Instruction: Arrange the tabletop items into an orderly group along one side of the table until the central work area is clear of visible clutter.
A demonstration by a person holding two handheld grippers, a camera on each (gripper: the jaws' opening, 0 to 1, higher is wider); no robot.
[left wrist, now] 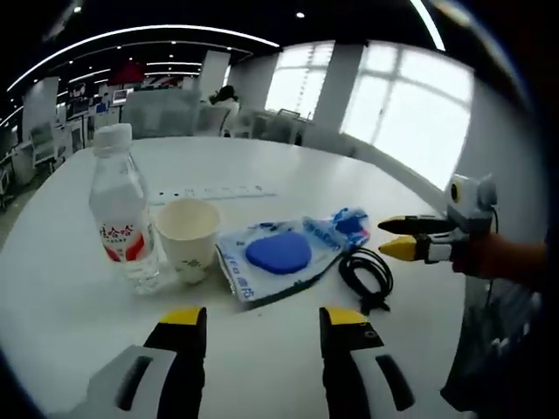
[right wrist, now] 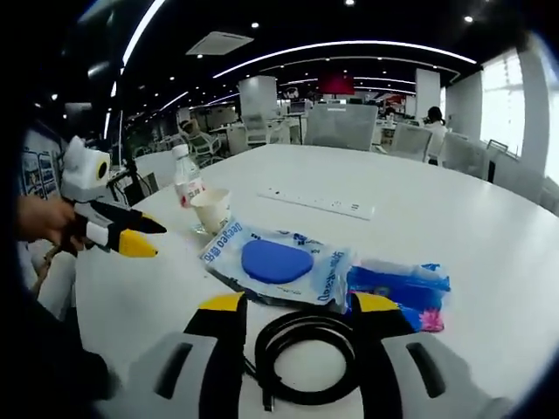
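On the white table (left wrist: pixel 79 288) a clear water bottle (left wrist: pixel 120 214) with a red label stands next to a paper cup (left wrist: pixel 188 234). To their right lies a clear plastic bag holding a blue pad (left wrist: pixel 279 255), then a small blue packet (left wrist: pixel 349 223) and a coiled black cable (left wrist: pixel 367 275). My left gripper (left wrist: pixel 262 319) hangs open over bare table in front of the cup and bag. In the right gripper view my right gripper (right wrist: pixel 299 305) is open, its jaws either side of the cable (right wrist: pixel 306 353), with the bag (right wrist: pixel 275 262) and packet (right wrist: pixel 402 288) just beyond.
A white power strip (left wrist: pixel 210 192) lies behind the items, toward the table's middle (right wrist: pixel 319 202). The bottle (right wrist: pixel 185 179) and cup (right wrist: pixel 211 209) stand near the left table edge. Office chairs and desks stand beyond the table. A hand holds the left gripper (right wrist: pixel 131 234) at the left.
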